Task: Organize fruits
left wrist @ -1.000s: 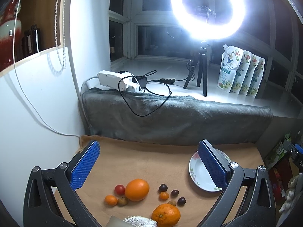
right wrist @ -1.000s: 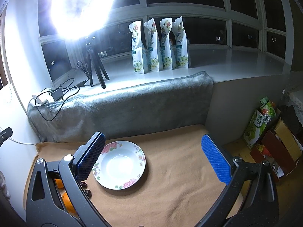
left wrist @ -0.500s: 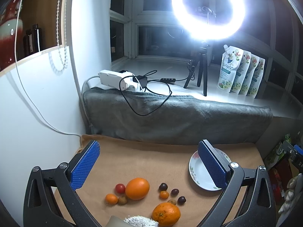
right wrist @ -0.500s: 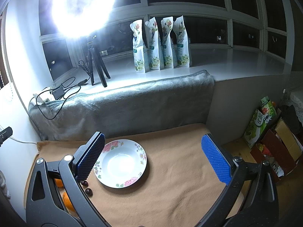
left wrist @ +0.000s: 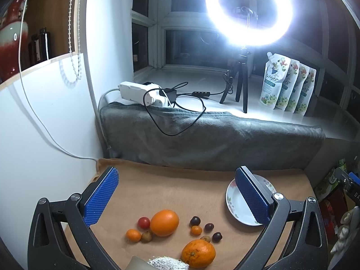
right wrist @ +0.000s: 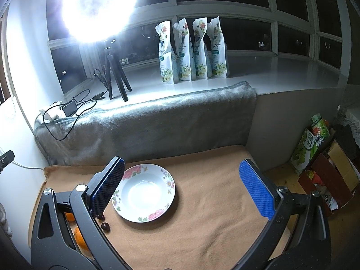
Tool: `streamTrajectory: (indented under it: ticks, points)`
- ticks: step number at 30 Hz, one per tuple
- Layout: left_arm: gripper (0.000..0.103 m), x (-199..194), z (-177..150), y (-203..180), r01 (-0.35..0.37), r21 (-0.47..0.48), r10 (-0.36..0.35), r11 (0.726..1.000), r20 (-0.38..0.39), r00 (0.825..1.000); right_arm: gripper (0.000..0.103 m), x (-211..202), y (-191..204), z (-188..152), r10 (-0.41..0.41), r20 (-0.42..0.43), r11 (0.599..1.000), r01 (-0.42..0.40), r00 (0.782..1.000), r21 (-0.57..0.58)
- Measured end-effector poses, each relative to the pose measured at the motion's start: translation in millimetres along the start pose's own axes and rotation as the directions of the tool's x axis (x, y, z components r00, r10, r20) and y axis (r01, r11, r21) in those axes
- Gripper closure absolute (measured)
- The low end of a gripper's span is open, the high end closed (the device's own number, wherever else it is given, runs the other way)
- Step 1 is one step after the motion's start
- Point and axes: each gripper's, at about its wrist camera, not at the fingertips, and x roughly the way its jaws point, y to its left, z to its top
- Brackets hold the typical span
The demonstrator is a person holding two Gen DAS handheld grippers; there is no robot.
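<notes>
My left gripper (left wrist: 177, 194) and right gripper (right wrist: 183, 189) hang with jaws wide apart and empty above the tan cloth (right wrist: 202, 213), fruits (left wrist: 164, 222) scattered left of the floral plate (right wrist: 144, 202).

Left wrist view: looking forward and down from above the near-left of the tan cloth-covered table (left wrist: 171, 189), facing the dark window and the glowing white ring light (left wrist: 248, 11). Right wrist view: further right, closer over the white floral-rimmed plate (right wrist: 146, 196), same facing. Shared between them: plate (left wrist: 236, 202), ring light (right wrist: 99, 6), grey folded blanket (left wrist: 213, 139), four white standing pouches (right wrist: 193, 49).
</notes>
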Motion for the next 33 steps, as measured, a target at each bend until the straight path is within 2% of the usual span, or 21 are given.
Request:
streamTrajectory:
  ticks: [19, 22, 27, 33]
  points:
    - [0.001, 18, -2, -2, 0.005, 0.006, -0.005, 1.0, -0.052, 0.999, 0.0, 20, 6, 6, 0.027, -0.067, 1.0, -0.027, 0.997, -0.005]
    - [0.001, 22, -5, 2, 0.004, -0.003, -0.004, 1.0, -0.067, 0.998, 0.0, 25, 9, 6, 0.049, -0.085, 0.999, -0.05, 0.995, -0.007]
    - [0.001, 35, -17, 20, 0.023, -0.071, -0.033, 0.997, -0.143, 0.989, 0.0, 33, 18, 5, 0.105, -0.121, 0.994, -0.107, 0.987, -0.007]
    - [0.001, 40, -35, 44, -0.002, -0.125, -0.023, 0.992, -0.196, 0.98, 0.0, 44, 39, 3, 0.178, -0.163, 0.982, -0.186, 0.97, -0.037]
